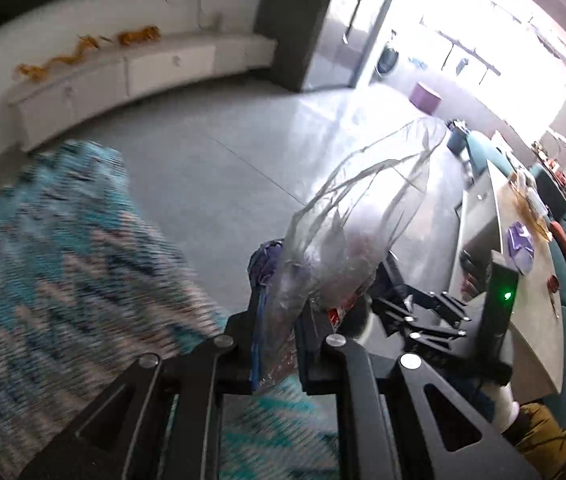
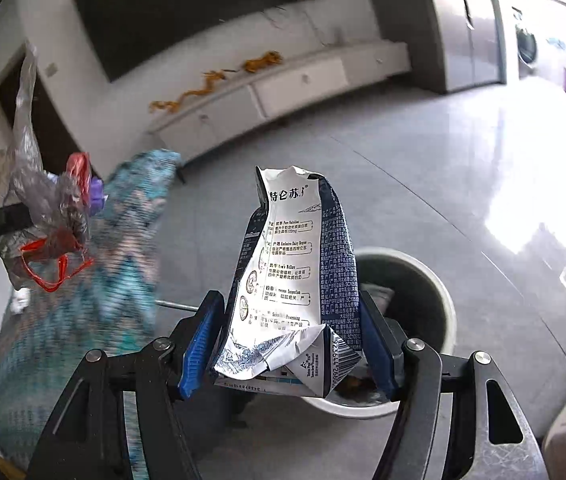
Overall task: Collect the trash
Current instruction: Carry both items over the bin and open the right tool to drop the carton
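White-and-navy printed cardboard marks the item in hand: a crushed milk carton (image 2: 295, 280) stands between the blue-padded fingers (image 2: 199, 340) of the right gripper (image 2: 289, 340), which is clamped on its lower part. The carton's long axis runs upright, pointing forward along the fingers, with its torn top end farthest from the jaws. Directly behind and below the carton, as the right wrist view shows it, sits a pale round bin (image 2: 439, 296); its mouth is open upward, and some crumpled dark and light waste already lies inside, though the pieces cannot be identified. The carton therefore appears to be held above or just short of the near rim, so the coming move probably turns on bringing the carton over the bin mouth before the fingers part; the right gripper is the one nearer the bin. To the left, the left gripper (image 1: 275, 344) is clenched on a bunched clear plastic bag (image 1: 347, 232) that rises from its jaws. In the right wrist view the same bag shows red and purple scraps inside it, so it serves as a second container. A teal patterned rug (image 2: 131, 240) lies on the grey tiled floor (image 2: 423, 160) beneath. Farther off, a long white cabinet (image 2: 283, 92) runs along the wall, with orange ribbon-like strips (image 2: 211, 84) on top.
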### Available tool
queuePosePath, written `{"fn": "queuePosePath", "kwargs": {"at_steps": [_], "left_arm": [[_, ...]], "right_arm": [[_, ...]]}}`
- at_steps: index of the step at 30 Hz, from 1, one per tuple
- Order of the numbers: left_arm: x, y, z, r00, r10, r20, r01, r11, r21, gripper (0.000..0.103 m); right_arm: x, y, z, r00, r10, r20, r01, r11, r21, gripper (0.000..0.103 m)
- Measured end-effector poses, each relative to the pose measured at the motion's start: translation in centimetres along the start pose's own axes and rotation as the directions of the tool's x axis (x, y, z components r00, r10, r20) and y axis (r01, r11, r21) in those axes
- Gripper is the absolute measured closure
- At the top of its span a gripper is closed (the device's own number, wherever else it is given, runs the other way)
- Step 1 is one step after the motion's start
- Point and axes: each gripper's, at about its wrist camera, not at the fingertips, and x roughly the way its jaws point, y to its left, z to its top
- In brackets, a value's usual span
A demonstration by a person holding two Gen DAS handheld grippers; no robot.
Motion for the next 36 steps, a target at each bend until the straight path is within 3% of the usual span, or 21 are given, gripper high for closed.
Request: {"fn": "queuePosePath", "kwargs": {"at_steps": [7, 14, 21, 36], "left_arm": [[9.0, -1.9, 2.0, 0.986, -0.044, -0.162, 0.037, 0.998, -0.048, 0.09], [14.7, -3.2, 2.5, 0.965, -0.08, -0.248, 0.055, 0.993, -0.104, 0.09], [16.2, -3.9, 2.3, 0.955, -0.155, -0.254, 0.131, 0.986, -0.106, 0.09], [16.3, -3.6, 1.8, 0.958, -0.17, -0.232, 0.149, 0.983, -0.107, 0.09]], "right_arm": [[4.5, -3.7, -1.2, 0.996, -0.032, -0.08, 0.037, 0.997, 0.062, 0.037], [7.6, -6.3, -2.3, 0.989, -0.066, -0.133, 0.081, 0.991, 0.107, 0.037], [8.6, -7.7, -2.9, 0.985, -0.078, -0.152, 0.1, 0.985, 0.141, 0.037], [9.3, -8.9, -4.4, 0.985, -0.07, -0.156, 0.098, 0.979, 0.18, 0.037]]}}
